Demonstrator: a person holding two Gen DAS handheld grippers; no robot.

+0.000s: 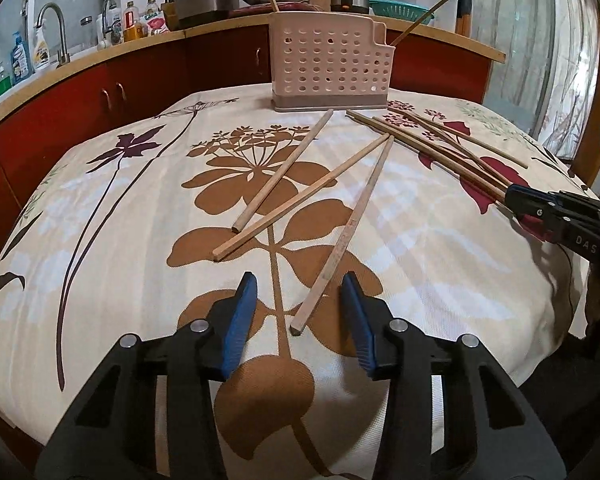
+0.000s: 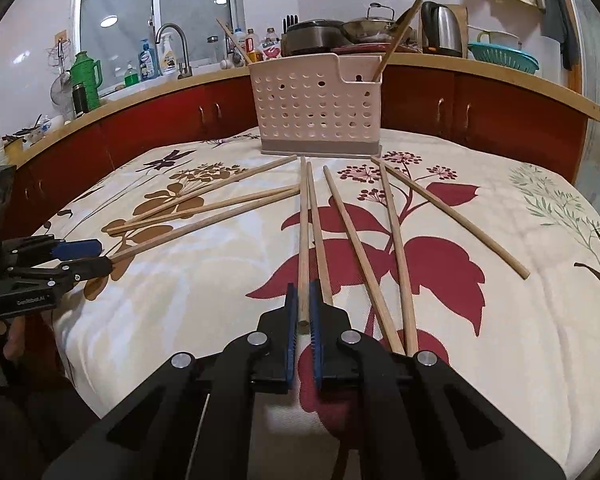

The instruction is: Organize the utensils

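Several wooden chopsticks lie scattered on a floral tablecloth (image 1: 112, 264). A perforated pink utensil holder (image 1: 328, 68) (image 2: 316, 108) stands at the table's far side with two chopsticks leaning in it. My left gripper (image 1: 298, 280) is open, its blue pads on either side of the near end of one chopstick (image 1: 352, 224) and not touching it. My right gripper (image 2: 302, 285) is shut on the near end of another chopstick (image 2: 303, 232), which points toward the holder. Each gripper also shows in the other view, the right gripper (image 1: 512, 196) at the right edge and the left gripper (image 2: 100, 256) at the left edge.
Two more chopsticks (image 1: 284, 176) lie left of the left gripper's one. Several others (image 2: 396, 248) fan out right of the held one. Behind the table runs a red cabinet with a counter (image 1: 148, 40) carrying a sink tap, bottles, pots and a kettle (image 2: 442, 30).
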